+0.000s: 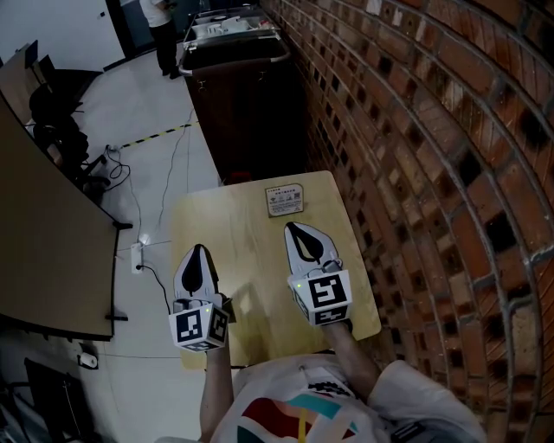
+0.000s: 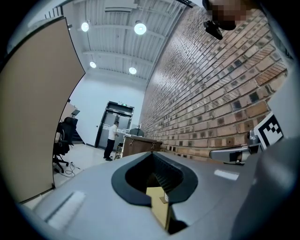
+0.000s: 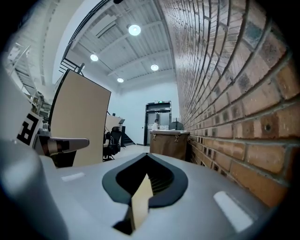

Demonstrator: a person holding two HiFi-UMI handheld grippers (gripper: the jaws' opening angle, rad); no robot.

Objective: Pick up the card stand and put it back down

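The card stand (image 1: pixel 284 200) is a small pale sign with print, resting near the far edge of the little wooden table (image 1: pixel 238 229). My right gripper (image 1: pixel 293 227) lies over the table just short of the stand, apart from it, jaws together and holding nothing. My left gripper (image 1: pixel 198 250) hovers at the table's left side, further from the stand, also closed and empty. In the left gripper view the left gripper (image 2: pixel 151 153) has its tips meeting, and in the right gripper view the right gripper (image 3: pixel 146 154) does too. Neither gripper view shows the stand.
A brick wall (image 1: pixel 433 173) runs close along the table's right side. A dark cabinet (image 1: pixel 238 104) with a tray on top stands just beyond the table. A tan partition (image 1: pixel 43 242), cables and a power strip (image 1: pixel 137 257) lie left. A person (image 1: pixel 160 26) stands far back.
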